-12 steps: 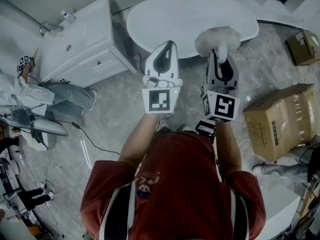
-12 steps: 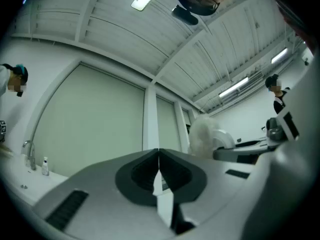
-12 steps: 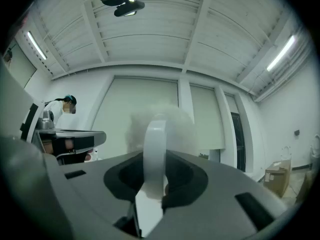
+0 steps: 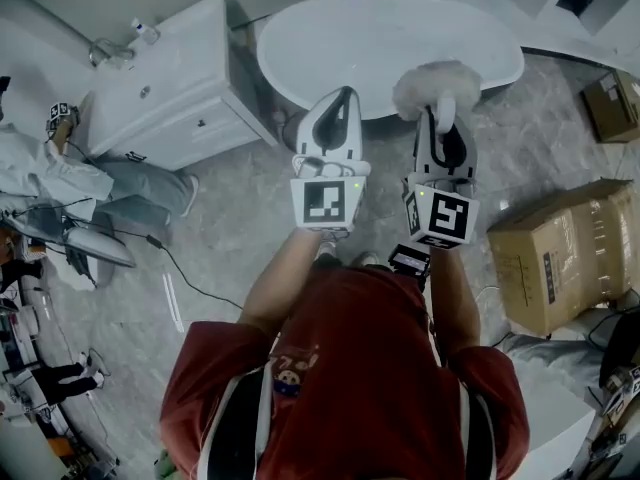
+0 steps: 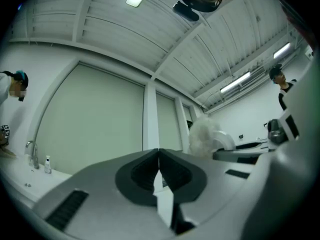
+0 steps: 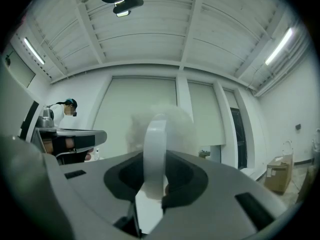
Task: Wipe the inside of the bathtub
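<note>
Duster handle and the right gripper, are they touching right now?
Touching. The right gripper view shows the right gripper with its jaws pressed against both sides of the white duster handle, leaving no gap.

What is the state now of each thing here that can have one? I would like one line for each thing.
left gripper: shut, holding nothing.
right gripper: shut on the duster handle.
duster: held, fluffy head pointing up.
bathtub: looks empty.
cardboard box: closed.
cabinet: drawers shut.
</note>
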